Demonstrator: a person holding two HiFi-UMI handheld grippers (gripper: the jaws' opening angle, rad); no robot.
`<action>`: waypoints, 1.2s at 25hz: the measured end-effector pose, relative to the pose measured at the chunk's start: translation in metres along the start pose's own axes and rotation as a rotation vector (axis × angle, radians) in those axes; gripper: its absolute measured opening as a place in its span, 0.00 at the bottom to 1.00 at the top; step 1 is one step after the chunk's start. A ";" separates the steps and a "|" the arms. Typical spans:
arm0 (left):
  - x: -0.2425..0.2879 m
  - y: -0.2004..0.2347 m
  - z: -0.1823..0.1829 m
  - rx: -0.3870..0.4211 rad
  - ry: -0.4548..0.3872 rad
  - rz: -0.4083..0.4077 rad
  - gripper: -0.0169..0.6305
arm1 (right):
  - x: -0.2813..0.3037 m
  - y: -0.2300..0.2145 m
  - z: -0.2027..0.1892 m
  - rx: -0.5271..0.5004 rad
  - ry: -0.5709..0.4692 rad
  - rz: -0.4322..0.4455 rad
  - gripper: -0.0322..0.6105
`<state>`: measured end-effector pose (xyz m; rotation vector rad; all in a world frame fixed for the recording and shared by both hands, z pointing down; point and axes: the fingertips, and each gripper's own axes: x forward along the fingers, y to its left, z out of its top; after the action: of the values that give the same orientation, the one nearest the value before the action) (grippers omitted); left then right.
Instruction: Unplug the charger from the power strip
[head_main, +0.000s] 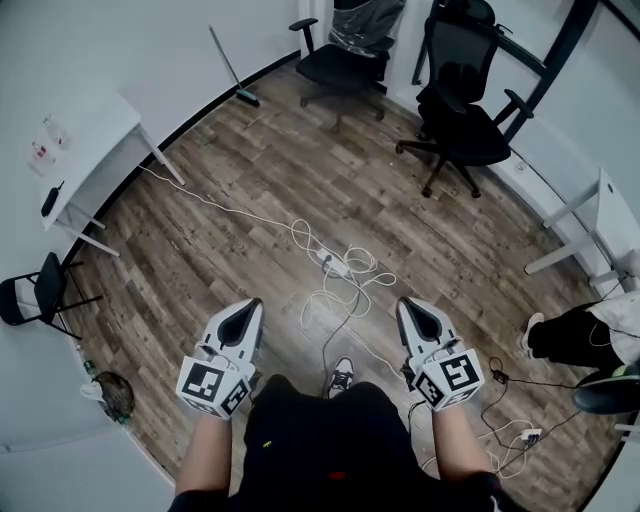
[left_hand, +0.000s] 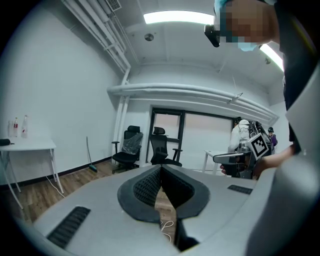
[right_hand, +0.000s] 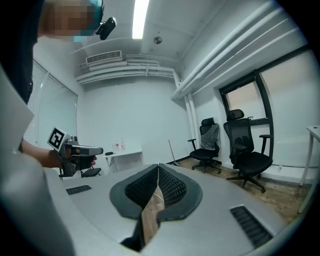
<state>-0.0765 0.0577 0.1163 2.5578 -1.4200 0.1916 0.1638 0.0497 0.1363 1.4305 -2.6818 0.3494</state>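
A white power strip (head_main: 331, 263) lies on the wooden floor amid loops of white cable (head_main: 345, 295); the charger on it is too small to make out. I stand behind it, and both grippers are held at waist height, well above and short of the strip. My left gripper (head_main: 252, 303) is shut with nothing between its pads (left_hand: 150, 186). My right gripper (head_main: 408, 303) is likewise shut and empty, its tips meeting in the right gripper view (right_hand: 158, 166). Each gripper shows side-on in the other's view: the right gripper (left_hand: 235, 159) and the left gripper (right_hand: 87, 150).
Two black office chairs (head_main: 345, 55) (head_main: 462, 110) stand at the back. A white table (head_main: 80, 140) and a folding chair (head_main: 35, 295) are at the left, a broom (head_main: 232, 70) by the wall. Another person's legs (head_main: 575, 335) and a second strip (head_main: 527, 437) are at the right.
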 end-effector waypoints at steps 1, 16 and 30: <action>0.010 -0.001 0.002 0.001 0.006 0.002 0.06 | 0.003 -0.010 -0.001 0.005 0.002 -0.002 0.09; 0.138 0.050 0.014 0.007 0.042 -0.128 0.06 | 0.089 -0.082 0.015 0.036 -0.001 -0.114 0.09; 0.204 0.206 -0.030 0.048 0.147 -0.198 0.06 | 0.230 -0.079 -0.037 0.020 0.110 -0.185 0.09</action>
<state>-0.1440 -0.2088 0.2133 2.6408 -1.1165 0.3765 0.0996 -0.1699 0.2264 1.5991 -2.4437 0.4276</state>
